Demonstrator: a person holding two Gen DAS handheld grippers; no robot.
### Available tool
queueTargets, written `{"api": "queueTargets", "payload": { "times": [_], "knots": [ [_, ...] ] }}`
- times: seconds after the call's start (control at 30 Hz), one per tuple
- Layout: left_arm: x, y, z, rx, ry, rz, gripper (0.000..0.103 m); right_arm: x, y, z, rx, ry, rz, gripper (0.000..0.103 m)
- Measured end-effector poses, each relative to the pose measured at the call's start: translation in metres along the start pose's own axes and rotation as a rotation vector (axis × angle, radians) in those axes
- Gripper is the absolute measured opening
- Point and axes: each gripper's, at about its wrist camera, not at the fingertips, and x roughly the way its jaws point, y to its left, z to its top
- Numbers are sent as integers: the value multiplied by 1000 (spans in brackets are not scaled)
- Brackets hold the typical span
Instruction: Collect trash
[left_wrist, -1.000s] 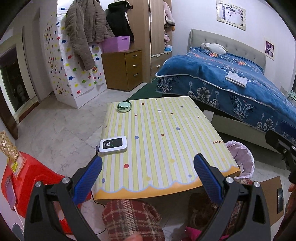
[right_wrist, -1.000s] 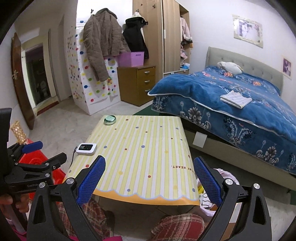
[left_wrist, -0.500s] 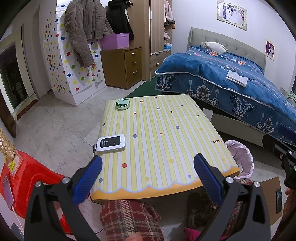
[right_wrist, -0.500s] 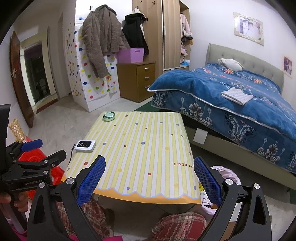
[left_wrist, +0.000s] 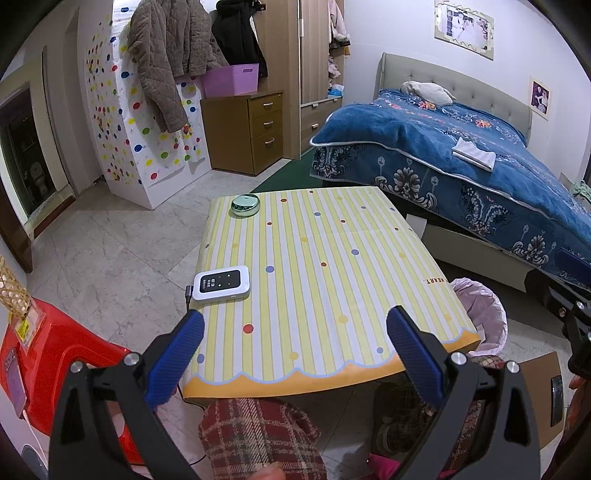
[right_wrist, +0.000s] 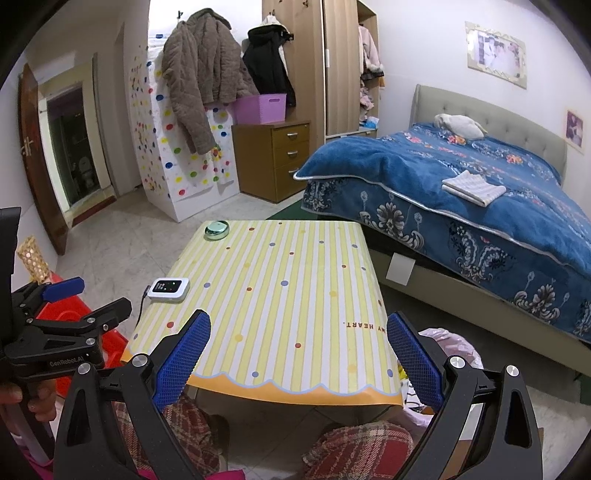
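Both views lifted slightly over table (left_wrist: 332, 258); left tool (left_wrist: 295, 350), right tool (right_wrist: 298, 350) spread apart, empty.

Both wrist views above shared table (left_wrist: 332, 258)

Bench (left_wrist: 332, 258): yellow-and-white stripes, coloured dots, orange scalloped edge. Bedspread (right_wrist: 461, 192): blue, floral print. Bin liner (left_wrist: 487, 314): pale pink. Stool (left_wrist: 55, 354): red. Basket (right_wrist: 260, 107): lilac. Hand-held gripper pads (right_wrist: 183, 362): blue.
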Motion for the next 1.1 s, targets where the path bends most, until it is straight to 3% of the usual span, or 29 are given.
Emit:
{"api": "queueTargets", "payload": {
  "times": [1.1],
  "knots": [
    [4,-6,0,15,11,2,96,3,-5,-7,8,7,-1,95]
  ]
}}
